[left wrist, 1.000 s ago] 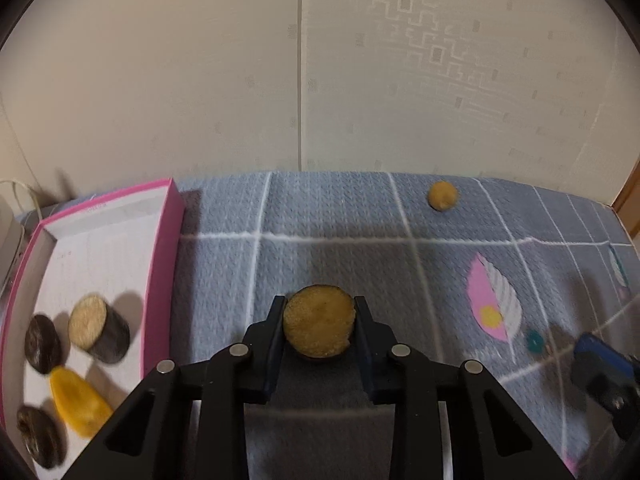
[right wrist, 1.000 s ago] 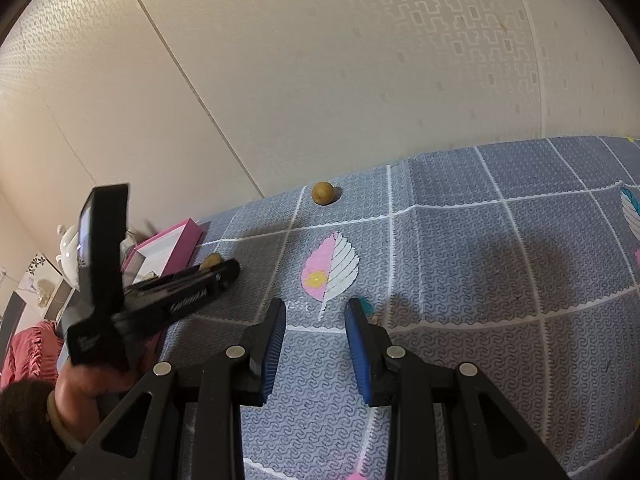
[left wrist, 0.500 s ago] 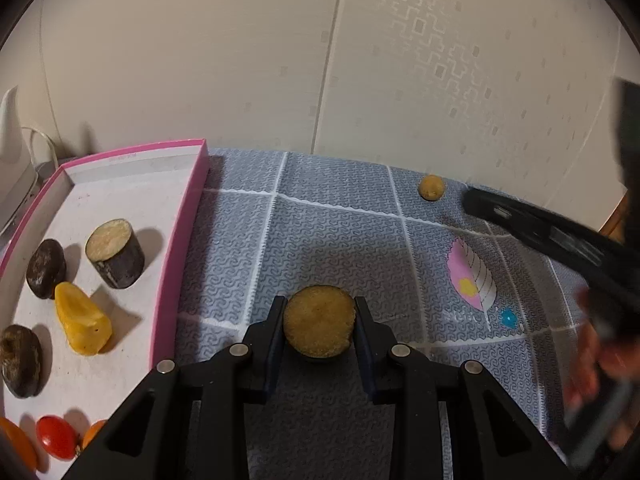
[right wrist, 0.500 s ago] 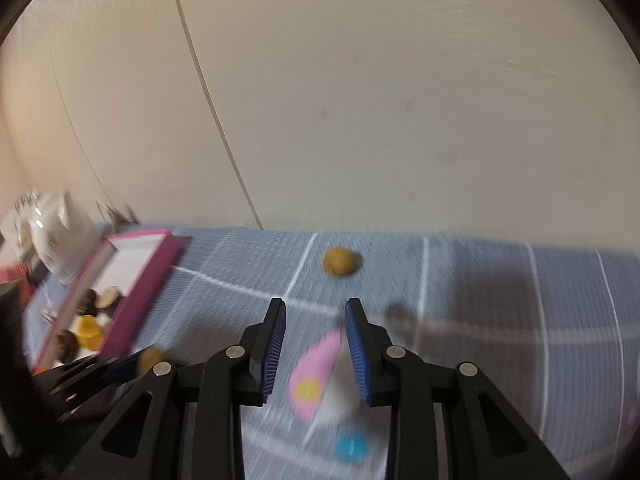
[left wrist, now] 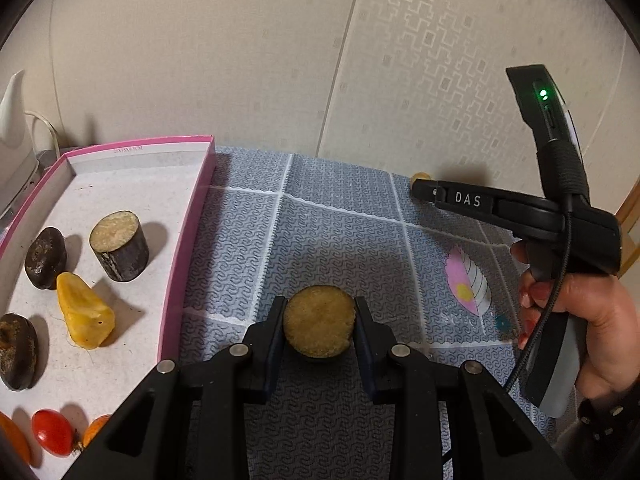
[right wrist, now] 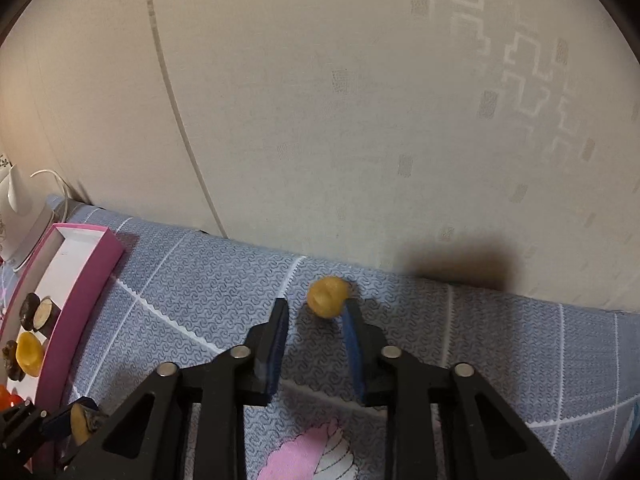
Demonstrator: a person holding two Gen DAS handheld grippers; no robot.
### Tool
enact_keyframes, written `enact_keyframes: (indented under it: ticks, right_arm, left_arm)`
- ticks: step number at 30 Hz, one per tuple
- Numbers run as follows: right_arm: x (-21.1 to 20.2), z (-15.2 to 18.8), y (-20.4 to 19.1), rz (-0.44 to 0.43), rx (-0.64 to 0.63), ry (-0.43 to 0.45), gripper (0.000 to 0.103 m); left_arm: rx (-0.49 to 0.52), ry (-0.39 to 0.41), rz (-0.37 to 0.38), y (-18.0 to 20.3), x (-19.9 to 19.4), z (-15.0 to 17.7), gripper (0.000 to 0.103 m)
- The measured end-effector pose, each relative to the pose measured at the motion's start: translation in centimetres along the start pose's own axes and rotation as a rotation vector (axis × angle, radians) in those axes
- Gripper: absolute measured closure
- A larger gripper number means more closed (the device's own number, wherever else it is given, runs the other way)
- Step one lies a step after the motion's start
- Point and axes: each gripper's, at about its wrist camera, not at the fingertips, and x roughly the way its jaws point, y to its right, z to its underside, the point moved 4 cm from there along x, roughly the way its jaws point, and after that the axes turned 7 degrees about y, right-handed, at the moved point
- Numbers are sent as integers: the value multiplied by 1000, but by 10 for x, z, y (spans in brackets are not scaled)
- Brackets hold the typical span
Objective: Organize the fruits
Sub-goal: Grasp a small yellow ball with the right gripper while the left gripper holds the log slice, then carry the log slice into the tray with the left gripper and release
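Left claw (left wrist: 319, 330), black with dark pads, is clamped on a round slice of brownish-yellow fruit with a dark rind (left wrist: 319, 327); a pad presses each side of the slice, which faces the camera cut side up. It hangs above a blue-grey patterned cloth with white grid lines (left wrist: 328, 240) that covers the surface.

To the left of that claw sits a shallow pink-rimmed white cardboard tray (left wrist: 188, 248). In it lie a dark-skinned cylinder of fruit with a pale cut top (left wrist: 119, 245), two dark brown wrinkled round pieces (left wrist: 45, 258), a yellow wedge-shaped piece (left wrist: 84, 312) and a small red tomato (left wrist: 52, 432) near the bottom edge, with orange pieces beside it.

Right claw (right wrist: 314, 312), black with blue pads, points down toward the far edge of the cloth, near the cream patterned wall (right wrist: 360, 120). Its jaws are closing, with a gap between them. A small round yellow-brown fruit (right wrist: 328, 296) rests on the cloth at the fingertips, close against the right pad; whether the pad touches it cannot be told. The left pad stands clear of it.

From the left wrist view, a person's hand (left wrist: 592, 328) grips the handle of the right tool, and a pink leaf print (left wrist: 466, 286) shows on the cloth below it.
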Motion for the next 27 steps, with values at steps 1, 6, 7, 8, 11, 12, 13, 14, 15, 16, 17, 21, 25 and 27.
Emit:
enact_keyframes:
  ticks: [1, 6, 7, 8, 11, 12, 13, 14, 15, 16, 17, 21, 25, 27]
  right_arm:
    - [1, 2, 2, 3, 5, -5, 85]
    - [-7, 10, 12, -32, 69, 4, 93]
    - [-8, 10, 13, -35, 73, 8, 93]
    - [-11, 9, 13, -43, 72, 21, 93]
    - [-17, 0, 15, -34, 94, 49, 77]
    - [-16, -3, 14, -36, 102, 52, 71]
    - [-16, -6, 13, -40, 106, 56, 68]
    - [-15, -10, 9, -55, 101, 59, 68]
    - [-13, -13, 4, -60, 88, 59, 69]
    - [-10, -15, -1, -57, 68, 56, 69]
    - [-5, -16, -6, -53, 45, 44, 69]
    - [9, -15, -11, -23, 46, -8, 76]
    - [8, -13, -7, -26, 64, -2, 78]
    - [4, -11, -5, -21, 67, 0, 79]
  left_arm:
    - [-1, 2, -2, 1, -1, -1, 71]
    - [-1, 7, -7, 4, 3, -1, 71]
    - [-2, 9, -8, 5, 4, -1, 71]
    - [-2, 12, -8, 5, 3, -1, 71]
    - [-7, 20, -11, 4, 2, -1, 71]
    - [-7, 20, -11, 4, 1, -1, 71]
    - [-7, 19, -11, 5, 1, -1, 71]
    - [-7, 18, -10, 4, 0, -1, 71]
    - [-7, 18, -10, 5, -1, -1, 71]
    - [-7, 18, -9, 4, -2, -1, 71]
    - [-8, 18, -8, 4, -2, -1, 71]
    - [-15, 29, -2, 4, -5, -2, 71]
    - [-20, 31, -2, 5, -6, -2, 71]
    - [-20, 33, -2, 5, -8, -2, 71]
